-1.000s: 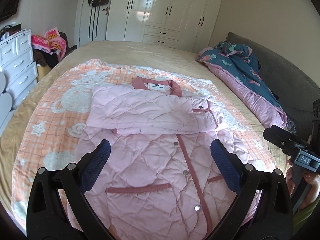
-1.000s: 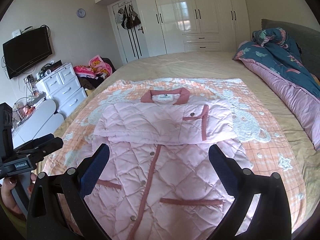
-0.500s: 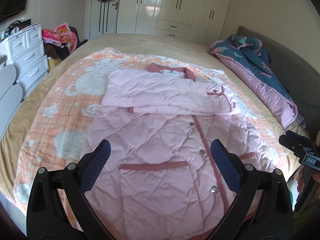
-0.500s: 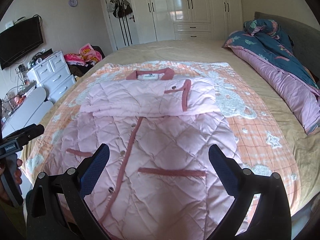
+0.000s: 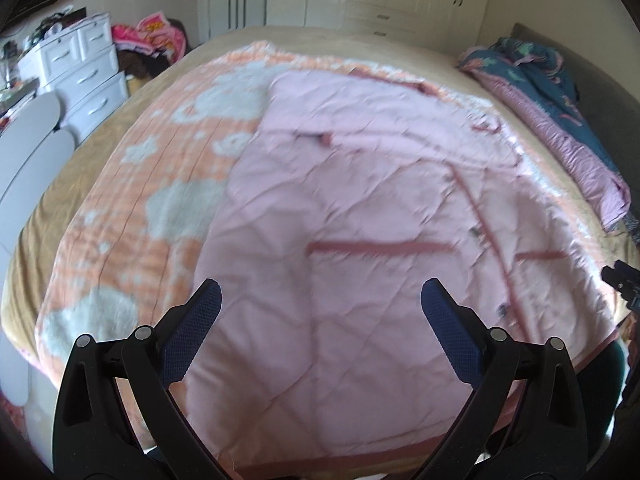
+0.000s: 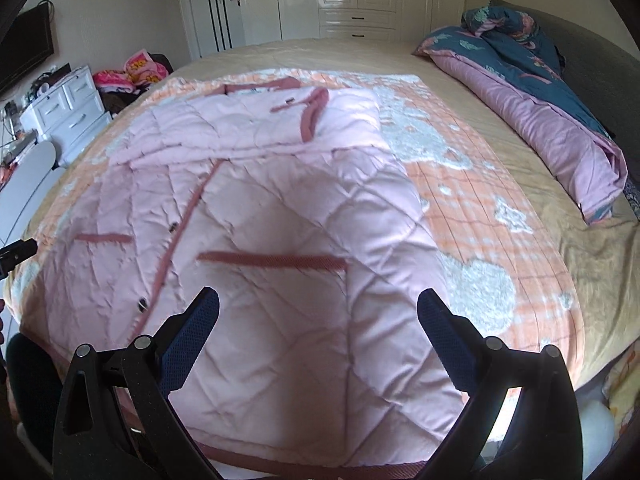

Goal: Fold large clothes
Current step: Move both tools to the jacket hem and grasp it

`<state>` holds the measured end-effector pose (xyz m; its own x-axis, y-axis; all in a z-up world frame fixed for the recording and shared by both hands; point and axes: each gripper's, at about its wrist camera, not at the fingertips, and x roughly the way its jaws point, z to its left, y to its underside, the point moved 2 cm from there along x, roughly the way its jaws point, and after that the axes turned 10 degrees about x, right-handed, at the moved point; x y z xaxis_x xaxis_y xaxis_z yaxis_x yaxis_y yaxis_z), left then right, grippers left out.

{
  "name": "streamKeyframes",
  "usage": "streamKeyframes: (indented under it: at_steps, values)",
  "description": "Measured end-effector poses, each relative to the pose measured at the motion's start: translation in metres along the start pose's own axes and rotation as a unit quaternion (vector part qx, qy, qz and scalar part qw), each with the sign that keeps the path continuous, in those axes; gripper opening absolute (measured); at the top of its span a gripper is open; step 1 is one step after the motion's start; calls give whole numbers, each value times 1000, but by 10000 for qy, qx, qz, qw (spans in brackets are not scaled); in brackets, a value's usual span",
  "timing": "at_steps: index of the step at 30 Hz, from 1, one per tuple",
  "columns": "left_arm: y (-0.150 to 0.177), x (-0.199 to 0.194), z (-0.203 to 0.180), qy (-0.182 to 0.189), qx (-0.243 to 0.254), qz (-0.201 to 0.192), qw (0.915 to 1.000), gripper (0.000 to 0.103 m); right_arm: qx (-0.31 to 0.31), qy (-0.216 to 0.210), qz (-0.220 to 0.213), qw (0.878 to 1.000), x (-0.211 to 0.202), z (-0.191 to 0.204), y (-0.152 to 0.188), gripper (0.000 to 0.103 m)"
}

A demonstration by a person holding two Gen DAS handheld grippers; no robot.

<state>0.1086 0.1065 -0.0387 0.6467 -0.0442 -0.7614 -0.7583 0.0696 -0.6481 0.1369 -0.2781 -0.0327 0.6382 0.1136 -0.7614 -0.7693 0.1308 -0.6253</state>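
A: Left wrist view? 
B: The left gripper (image 5: 320, 300) is spread, empty; the pink quilted coat (image 5: 360, 208) lies on the bed (image 5: 44, 208), hem near, collar far.

A: Right wrist view?
B: The right gripper (image 6: 318, 308) gapes too, above the coat's near right hem; both look equally near.

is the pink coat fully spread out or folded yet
Partly folded: the pink coat lies flat on the blanket, sleeves folded across the chest; the lower body is spread to the hem.
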Motion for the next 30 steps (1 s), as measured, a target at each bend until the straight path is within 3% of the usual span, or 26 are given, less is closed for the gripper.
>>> streamKeyframes:
  at_steps: [11, 16, 23, 30]
  values:
    - [42, 12, 46, -265, -461, 566, 9970, 94, 245, 239, 505, 9981, 18, -32, 22, 99]
    - [54, 13, 55, -296, -429, 684, 9963, 94, 210, 329, 833, 9958, 25, -40, 34, 99]
    - [74, 15, 65, -1, -597, 969, 9935, 94, -56, 327, 1112, 9932, 21, -45, 47, 99]
    - [78, 21, 56, 268, -505, 1124, 9920, 94, 705, 57, 1452, 9869, 21, -81, 58, 99]
